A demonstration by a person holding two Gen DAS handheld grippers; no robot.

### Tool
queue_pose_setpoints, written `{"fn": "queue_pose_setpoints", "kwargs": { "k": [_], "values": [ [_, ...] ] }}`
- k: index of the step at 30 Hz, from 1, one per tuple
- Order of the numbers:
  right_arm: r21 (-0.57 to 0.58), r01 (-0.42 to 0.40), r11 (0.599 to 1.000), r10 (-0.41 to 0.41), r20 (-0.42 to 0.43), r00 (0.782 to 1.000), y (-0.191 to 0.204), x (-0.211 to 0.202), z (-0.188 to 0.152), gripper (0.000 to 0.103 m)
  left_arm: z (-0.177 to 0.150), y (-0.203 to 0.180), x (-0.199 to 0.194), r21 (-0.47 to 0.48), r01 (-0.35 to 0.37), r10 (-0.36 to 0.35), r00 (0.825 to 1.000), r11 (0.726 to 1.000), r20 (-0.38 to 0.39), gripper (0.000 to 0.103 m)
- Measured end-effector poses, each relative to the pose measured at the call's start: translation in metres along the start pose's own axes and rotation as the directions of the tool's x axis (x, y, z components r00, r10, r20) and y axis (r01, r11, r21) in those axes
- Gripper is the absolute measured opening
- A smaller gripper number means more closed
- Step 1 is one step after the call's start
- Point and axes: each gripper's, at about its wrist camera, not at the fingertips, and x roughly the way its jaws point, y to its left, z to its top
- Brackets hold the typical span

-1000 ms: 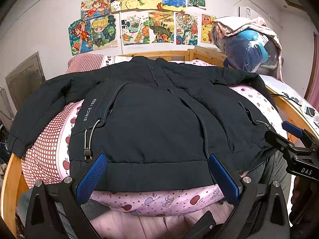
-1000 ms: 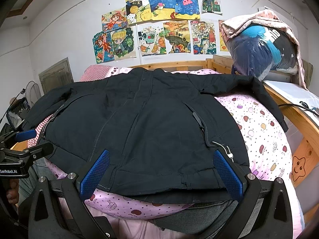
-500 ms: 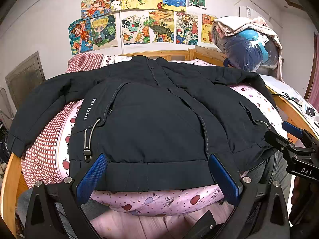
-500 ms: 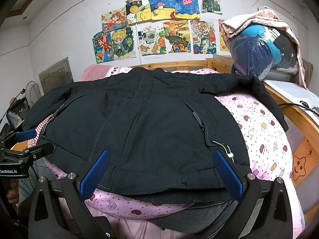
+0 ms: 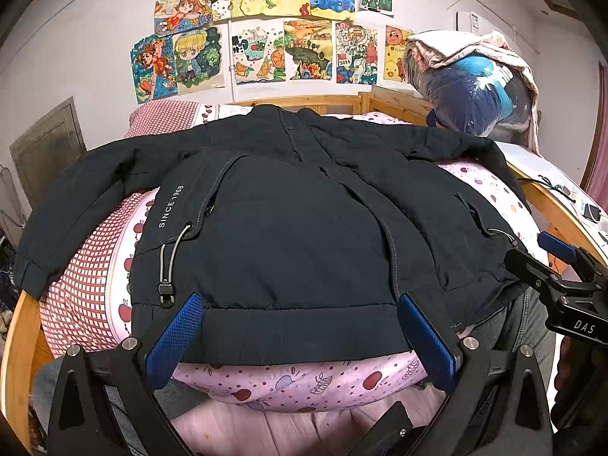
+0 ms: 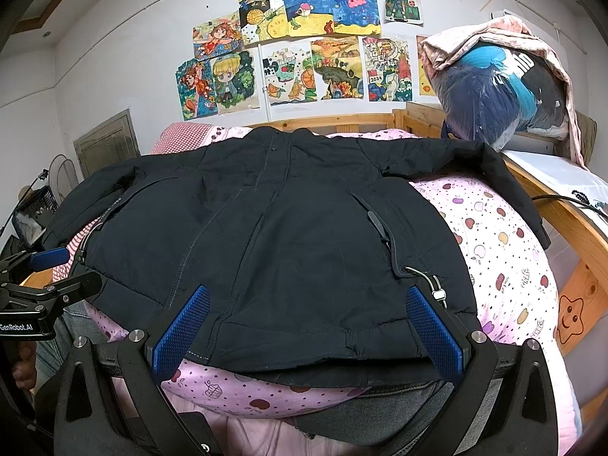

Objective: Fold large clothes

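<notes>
Jacket [image 5: 296, 228], dark navy, lies spread flat and front-up on the bed [image 5: 304, 383], on a pink fruit-print quilt. Its collar points away from me toward the wooden headboard [image 6: 342, 119]; its hem runs crosswise directly ahead of both my tongs, so the long axis of the body runs from me to the headboard and the sleeves extend out to either side.

Left sleeve [image 5: 76, 205] drapes over a red checked cover toward the bed's left edge; right sleeve [image 6: 494, 174] drapes over the right edge by the wooden rail.

My left tongs [image 5: 300, 338] are spread wide, holding nothing, with the blue pads framing the left half of the hem. My right tongs [image 6: 307, 334] are likewise spread wide and empty, framing the right half of the hem. Neither pair appears to touch the cloth, though contact at the pad tips cannot be ruled out.

Judgement: each side of the garment is nearer its own tongs. A first fold would bring one side panel or sleeve across the centre line. The drawcord toggle [image 5: 166, 288] by the left hem and the toggle [image 6: 439, 294] on the right could snag a pad
</notes>
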Motion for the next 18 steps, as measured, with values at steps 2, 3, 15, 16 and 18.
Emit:
{"fn": "queue_pose_setpoints", "kwargs": {
  "k": [2, 3, 15, 16, 18],
  "values": [
    [0.000, 0.000, 1.000, 0.000, 0.000, 1.000, -0.0001, 0.0001, 0.0000, 0.102, 0.0000, -0.0001, 0.0000, 0.001, -0.001, 0.001, 1.000, 1.000, 0.000, 0.103],
    [0.000, 0.000, 1.000, 0.000, 0.000, 1.000, -0.0001, 0.0002, -0.0001, 0.102, 0.0000, -0.0001, 0.0000, 0.001, -0.001, 0.001, 1.000, 1.000, 0.000, 0.103],
    [0.001, 0.000, 1.000, 0.000, -0.002, 1.000, 0.0003, 0.0015, -0.0003, 0.102, 0.0001, 0.0000, 0.0001, 0.000, 0.000, 0.000, 1.000, 1.000, -0.002, 0.103],
    [0.002, 0.000, 1.000, 0.000, -0.002, 1.000, 0.0004, 0.0015, -0.0004, 0.102, 0.0000, 0.0000, -0.0001, 0.000, 0.000, 0.000, 1.000, 1.000, -0.002, 0.103],
    [0.002, 0.000, 1.000, 0.000, -0.004, 1.000, 0.0006, 0.0019, -0.0003, 0.102, 0.0001, 0.0000, 0.0001, 0.000, 0.000, 0.000, 1.000, 1.000, -0.002, 0.103]
  ]
}}
